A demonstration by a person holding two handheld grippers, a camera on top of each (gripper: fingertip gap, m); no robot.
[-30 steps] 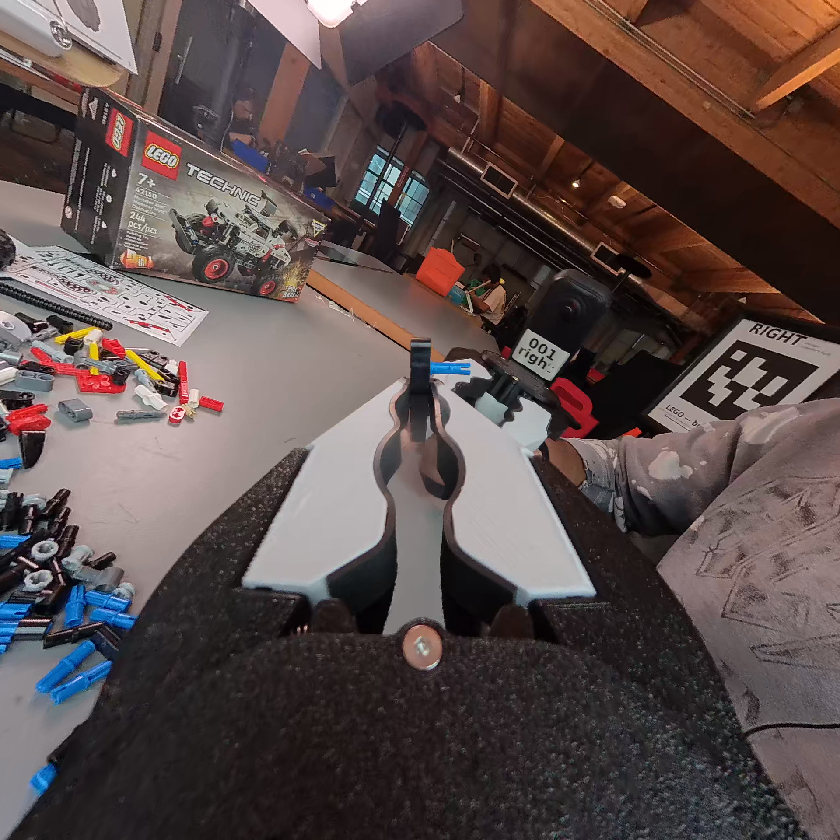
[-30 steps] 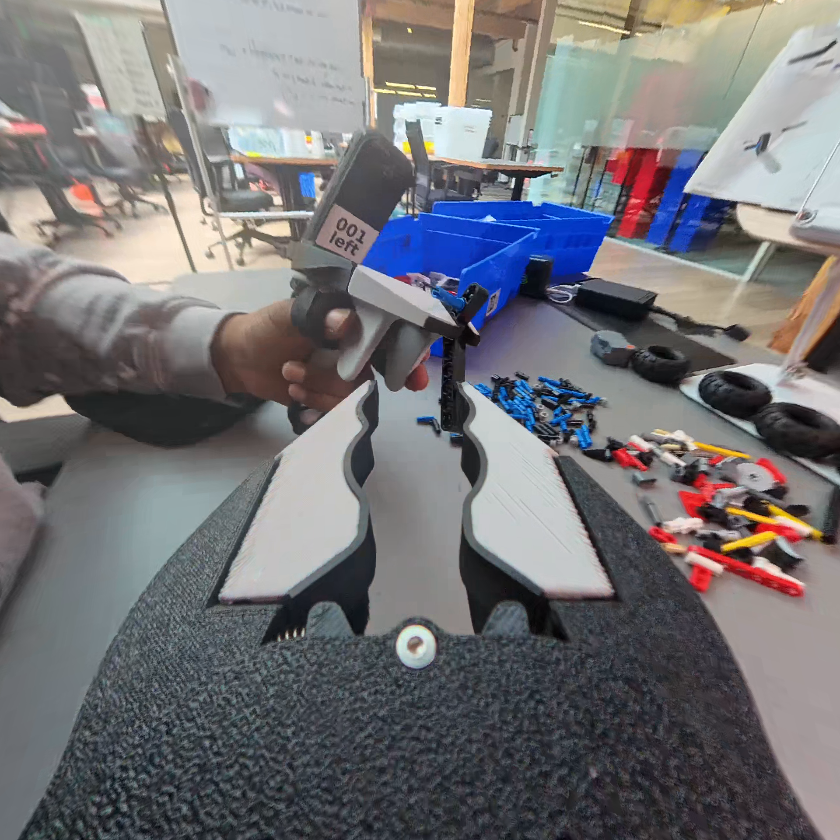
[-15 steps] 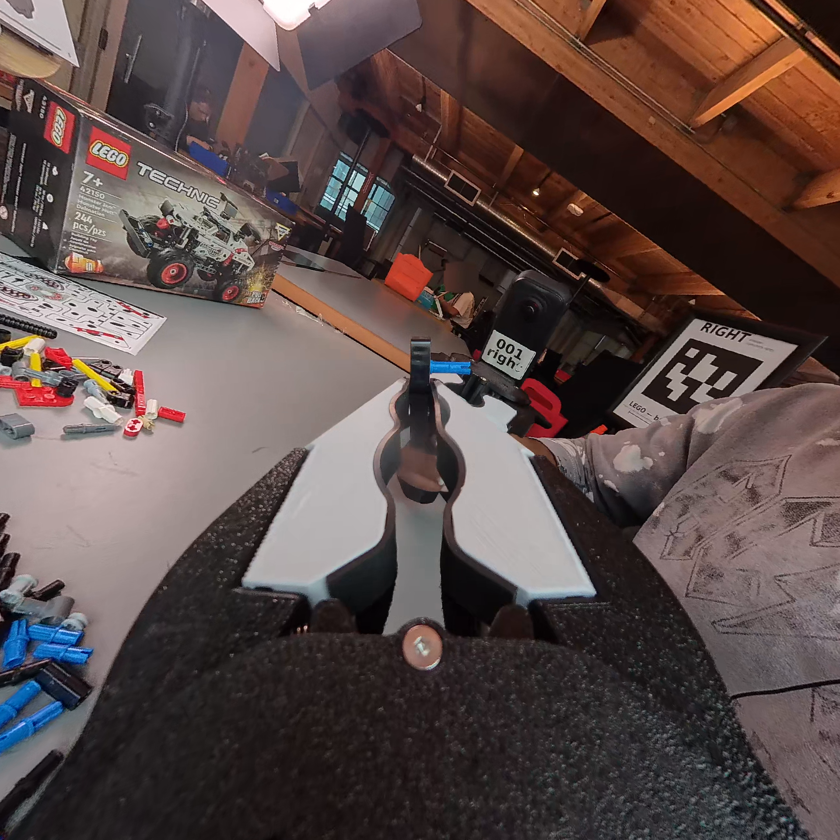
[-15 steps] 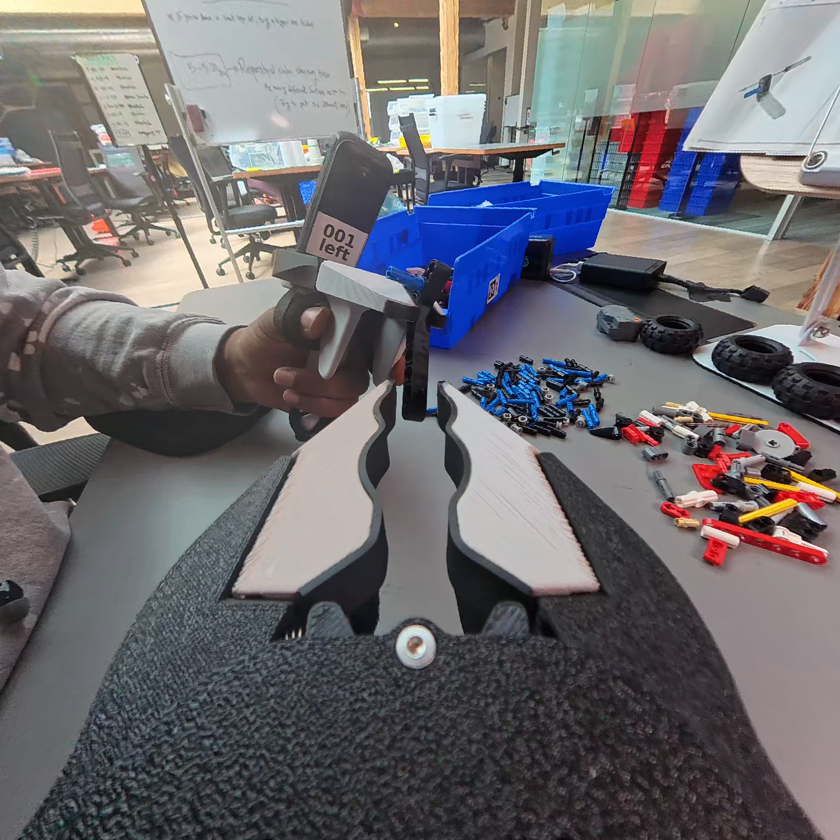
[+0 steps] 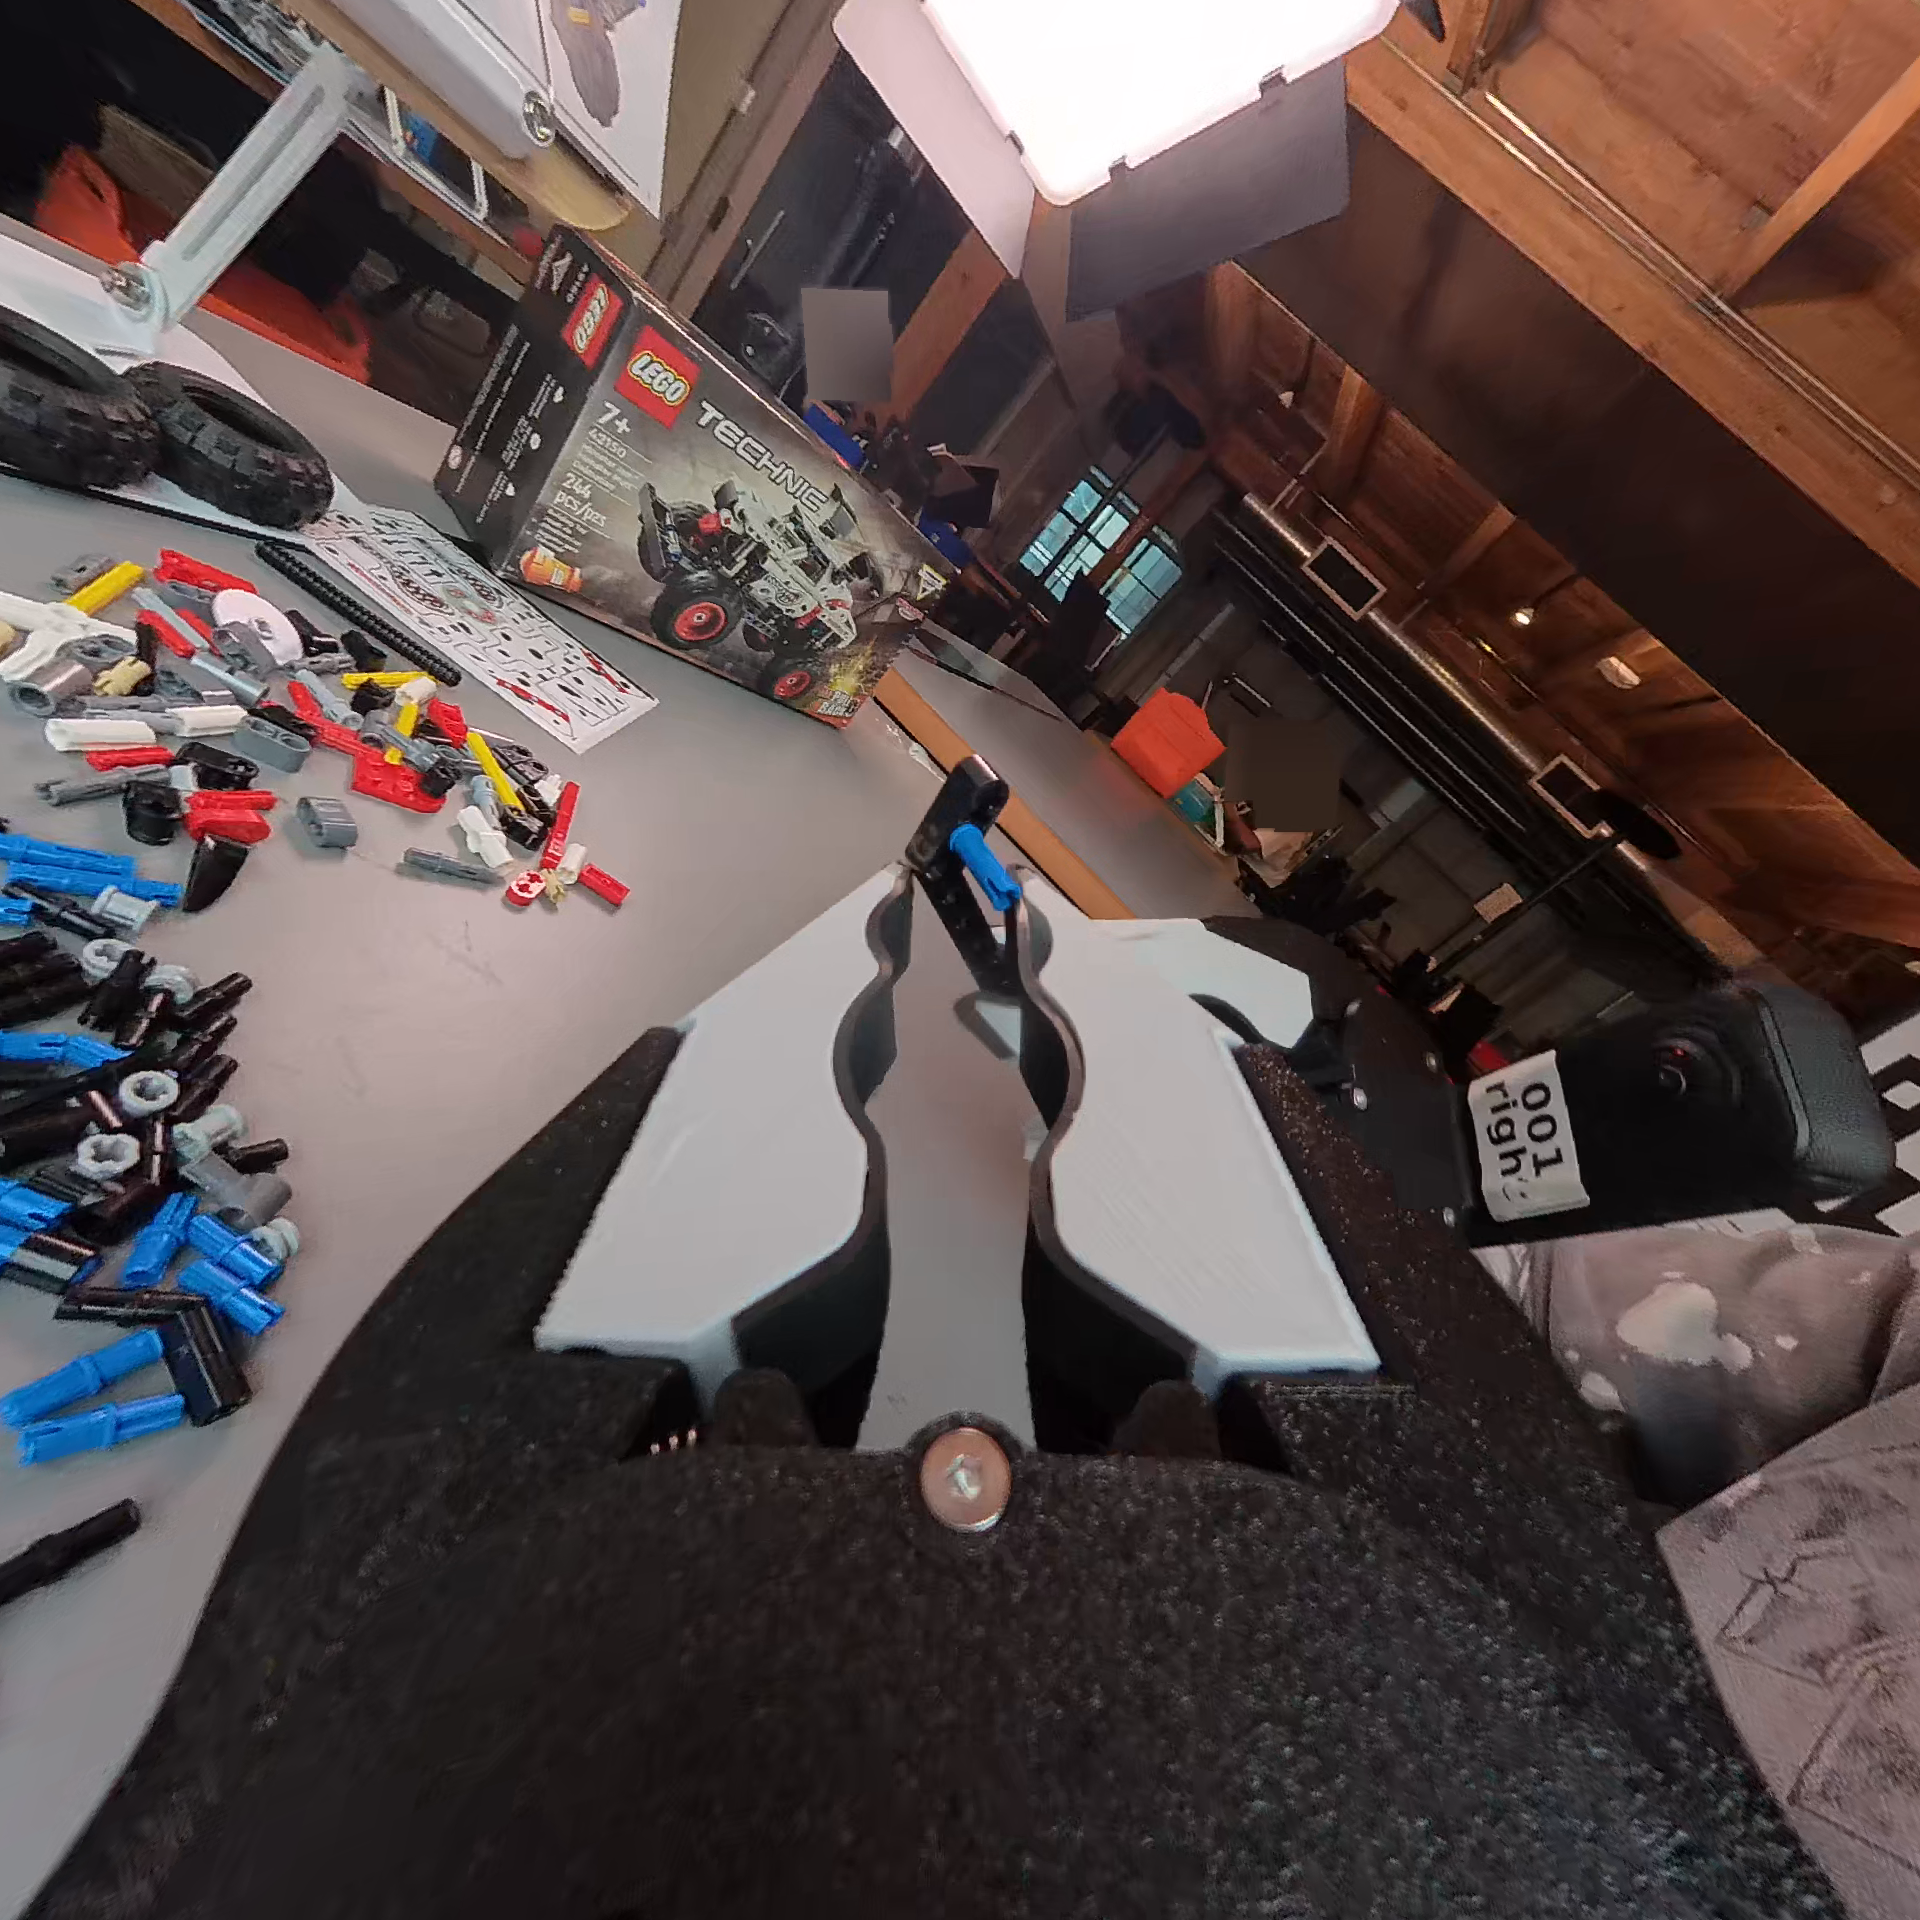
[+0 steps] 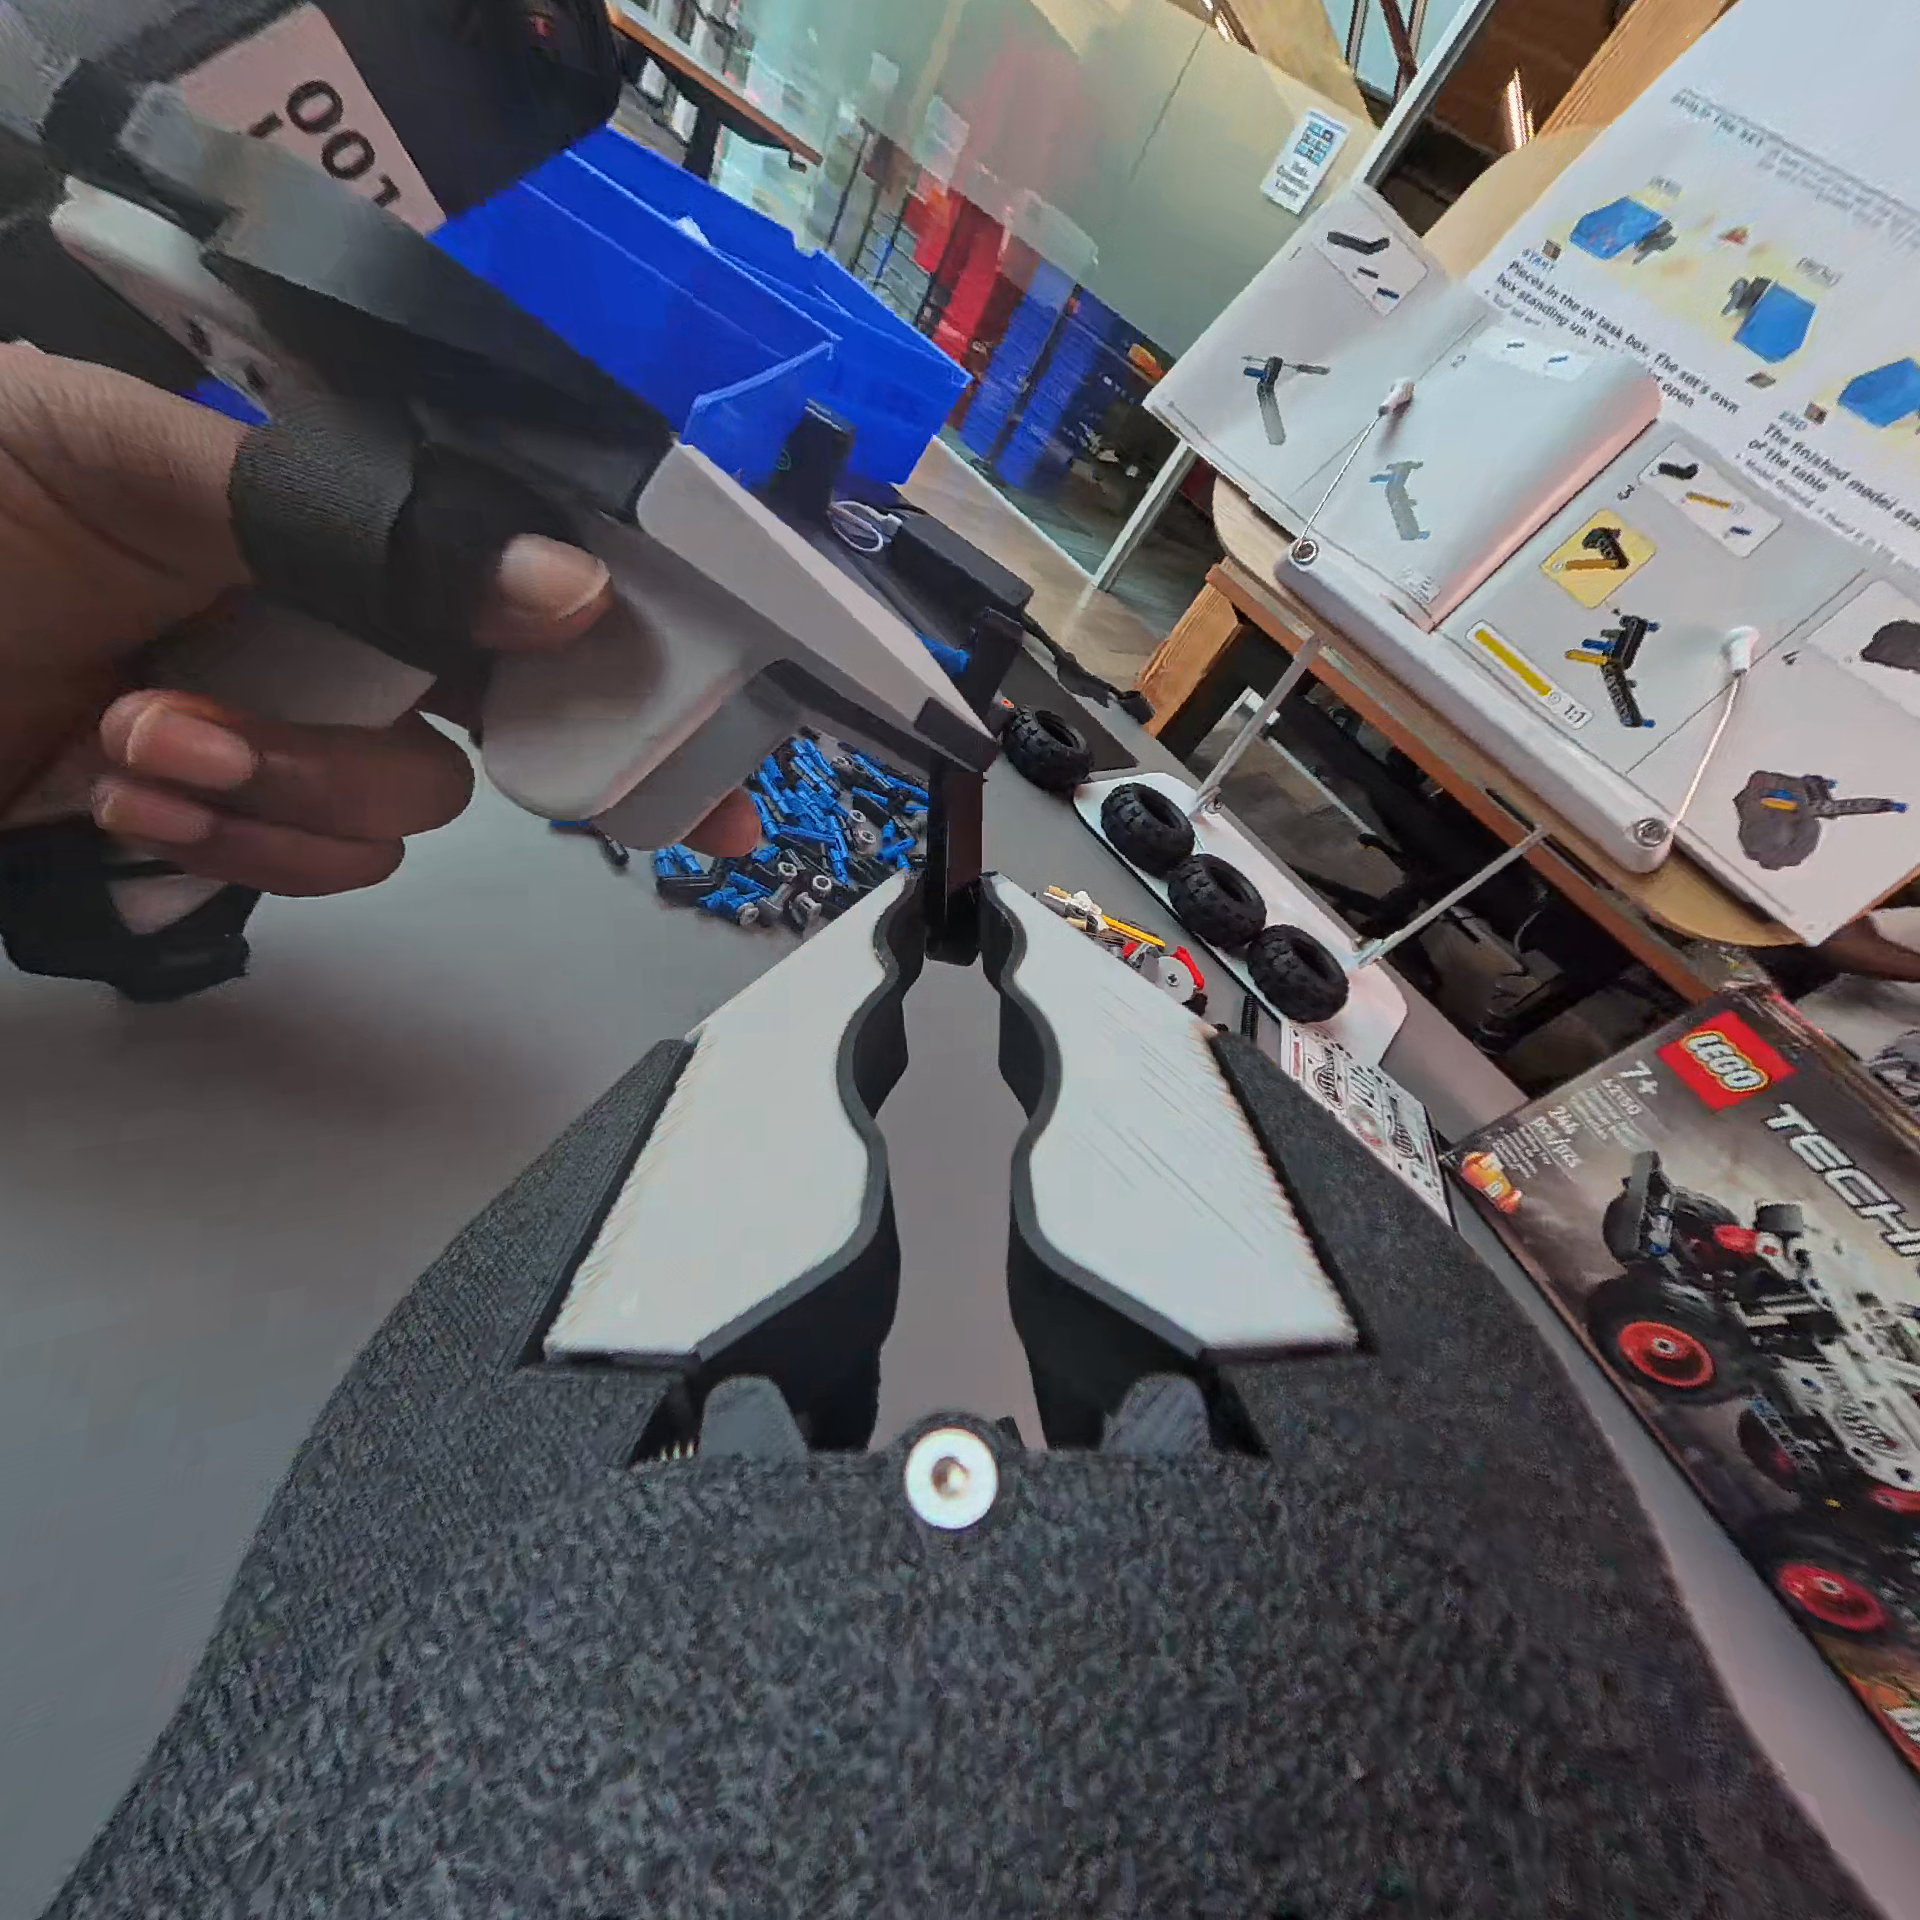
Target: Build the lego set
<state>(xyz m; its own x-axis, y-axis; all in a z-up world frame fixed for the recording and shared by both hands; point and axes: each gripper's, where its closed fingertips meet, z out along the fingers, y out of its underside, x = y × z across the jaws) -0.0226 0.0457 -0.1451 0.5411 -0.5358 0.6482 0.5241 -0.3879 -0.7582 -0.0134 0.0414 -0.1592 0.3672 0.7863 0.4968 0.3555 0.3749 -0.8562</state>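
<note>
Both grippers are pinched onto the same black beam [image 5: 961,894] right now, held up in the air over the counter [image 5: 644,997]: the left gripper [image 5: 958,878] has its tips narrowed onto the upper part, just below the blue pin [image 5: 985,864] sticking out sideways, and the right gripper [image 6: 951,904] is closed down on the bottom end of it. My worry is the handover. If one side lets go while the other only has a corner, the beam probably twists or drops, and the pin looks like it could pop out if a fingertip bumps it. A drop into the loose pile of parts [image 5: 135,1122] would make it annoying to find. Room-wise, there's a bare patch of counter right under the grippers, but the lego box [image 6: 1714,1278] sits close on the right and the tires [image 6: 1216,894] are just beyond the tips.
</note>
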